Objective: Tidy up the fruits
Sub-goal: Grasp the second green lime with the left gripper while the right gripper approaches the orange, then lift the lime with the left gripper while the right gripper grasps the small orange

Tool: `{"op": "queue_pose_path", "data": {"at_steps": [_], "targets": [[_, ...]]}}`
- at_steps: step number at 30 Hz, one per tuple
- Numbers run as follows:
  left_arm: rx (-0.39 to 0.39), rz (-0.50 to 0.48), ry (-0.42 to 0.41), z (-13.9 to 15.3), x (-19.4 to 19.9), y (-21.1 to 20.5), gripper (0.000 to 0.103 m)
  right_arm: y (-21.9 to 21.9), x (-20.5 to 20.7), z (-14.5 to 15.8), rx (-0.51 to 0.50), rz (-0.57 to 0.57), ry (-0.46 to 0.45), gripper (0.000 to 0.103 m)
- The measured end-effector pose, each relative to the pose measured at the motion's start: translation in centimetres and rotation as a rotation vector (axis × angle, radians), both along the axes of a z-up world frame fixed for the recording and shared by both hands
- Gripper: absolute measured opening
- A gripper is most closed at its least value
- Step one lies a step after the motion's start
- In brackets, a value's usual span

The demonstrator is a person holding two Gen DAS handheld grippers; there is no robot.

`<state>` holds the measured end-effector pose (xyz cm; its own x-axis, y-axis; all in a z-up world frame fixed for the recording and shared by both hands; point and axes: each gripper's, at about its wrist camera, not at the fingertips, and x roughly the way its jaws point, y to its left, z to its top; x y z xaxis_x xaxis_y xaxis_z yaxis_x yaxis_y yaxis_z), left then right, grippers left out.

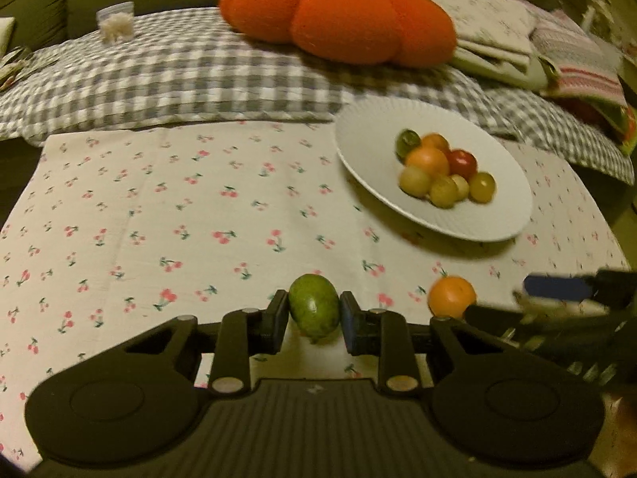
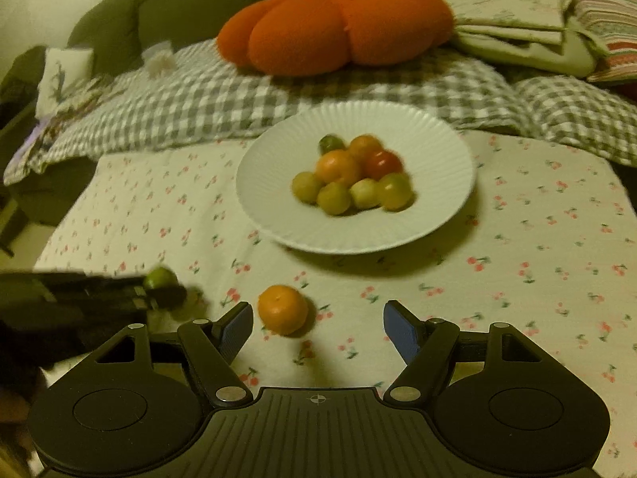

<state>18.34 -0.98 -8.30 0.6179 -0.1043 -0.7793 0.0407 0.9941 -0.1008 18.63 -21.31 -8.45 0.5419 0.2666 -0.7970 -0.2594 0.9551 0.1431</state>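
Fingers (image 2: 238, 328) beside orange fruit (image 2: 282, 309)

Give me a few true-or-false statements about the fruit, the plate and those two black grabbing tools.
1. The left gripper is shut on the green fruit. True.
2. The right gripper holds the orange. False: its jaws stand open, and the orange lies on the cherry-print cloth between them.
3. The white plate is empty. False: it holds a pile of small fruits.
4. An orange pumpkin-shaped cushion lies beyond the plate. True.
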Motion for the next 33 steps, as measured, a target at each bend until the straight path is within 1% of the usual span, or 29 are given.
{"op": "queue_pose_path", "data": {"at_steps": [8,14,17,19,20,21,22,23,24,25,33], "targets": [[-0.022,0.034,0.013,0.3,0.4,1.0,0.026,2.8,0.5,-2.3,-0.044,0.061,0.002,0.073],[-0.031,0.040,0.012,0.6,0.5,1.1,0.026,3.9,0.5,-3.3,-0.078,0.067,-0.024,0.073],[-0.035,0.041,0.014,0.6,0.5,1.1,0.026,4.1,0.6,-3.5,-0.088,0.062,-0.037,0.070],[-0.035,0.040,0.013,0.7,0.5,1.1,0.026,4.1,0.6,-3.5,-0.095,0.055,-0.044,0.065],[-0.035,0.040,0.013,0.7,0.5,1.1,0.026,4.1,0.5,-3.5,-0.097,0.053,-0.046,0.064],[-0.033,0.039,0.012,0.7,0.5,1.1,0.026,4.1,0.6,-3.4,-0.097,0.053,-0.047,0.060],[-0.032,0.039,0.012,0.7,0.5,1.1,0.026,4.1,0.6,-3.4,-0.096,0.052,-0.049,0.053],[-0.032,0.038,0.012,0.7,0.4,1.1,0.026,4.1,0.6,-3.4,-0.096,0.053,-0.051,0.049],[-0.032,0.038,0.012,0.7,0.4,1.0,0.026,4.1,0.5,-3.3,-0.093,0.055,-0.053,0.038],[-0.032,0.039,0.012,0.7,0.4,1.0,0.026,4.2,0.6,-3.3,-0.088,0.058,-0.053,0.033],[-0.031,0.037,0.011,0.6,0.5,1.0,0.026,4.5,0.4,-3.1,-0.065,0.078,-0.036,0.032]]}}
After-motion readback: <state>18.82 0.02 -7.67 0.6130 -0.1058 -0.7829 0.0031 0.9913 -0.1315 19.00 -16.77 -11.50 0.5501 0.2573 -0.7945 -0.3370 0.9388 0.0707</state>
